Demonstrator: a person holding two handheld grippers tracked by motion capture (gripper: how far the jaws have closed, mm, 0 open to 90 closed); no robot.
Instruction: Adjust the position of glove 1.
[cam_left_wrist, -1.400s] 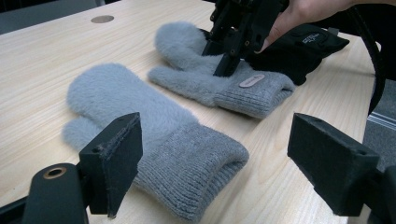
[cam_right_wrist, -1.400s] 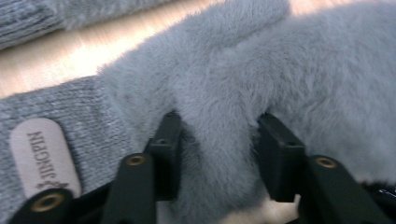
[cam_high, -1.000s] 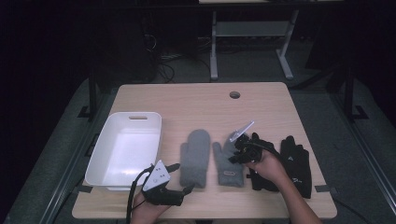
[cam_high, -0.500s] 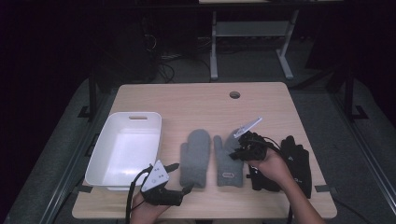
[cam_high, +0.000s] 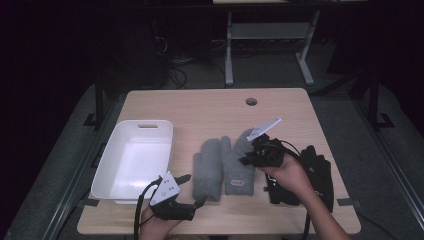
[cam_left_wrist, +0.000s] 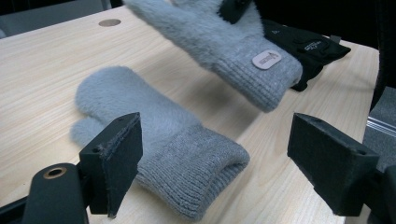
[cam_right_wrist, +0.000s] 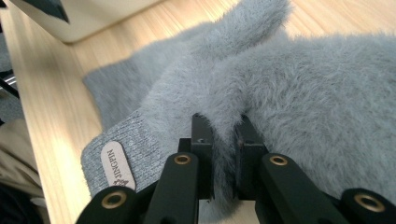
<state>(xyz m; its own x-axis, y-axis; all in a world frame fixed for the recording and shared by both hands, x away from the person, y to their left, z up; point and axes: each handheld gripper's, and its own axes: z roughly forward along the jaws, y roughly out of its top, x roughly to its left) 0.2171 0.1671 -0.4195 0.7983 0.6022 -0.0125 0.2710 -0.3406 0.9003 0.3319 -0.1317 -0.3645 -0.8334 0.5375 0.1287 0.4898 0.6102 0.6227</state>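
Two fuzzy grey mittens are on the wooden table (cam_high: 210, 107). The left mitten (cam_high: 209, 167) (cam_left_wrist: 154, 135) lies flat. My right gripper (cam_high: 250, 157) (cam_right_wrist: 224, 149) is shut on a fold of fur of the right mitten (cam_high: 236, 167) (cam_right_wrist: 303, 102). It holds that mitten's upper part off the table, and its labelled cuff (cam_left_wrist: 266, 60) hangs in the air. My left gripper (cam_high: 194, 190) (cam_left_wrist: 219, 149) stands open near the table's front edge, jaws wide and empty. It points at the flat mitten's cuff from a short way off.
A pair of black gloves (cam_high: 320, 172) (cam_left_wrist: 303, 46) lies at the right, under my right forearm. A white bin (cam_high: 132, 162) (cam_right_wrist: 84, 14) stands at the left. A round cable hole (cam_high: 251, 101) is in the far part of the table.
My right gripper has risen with the grey mitten, pulling its upper part off the table. The left gripper has stayed where it was.
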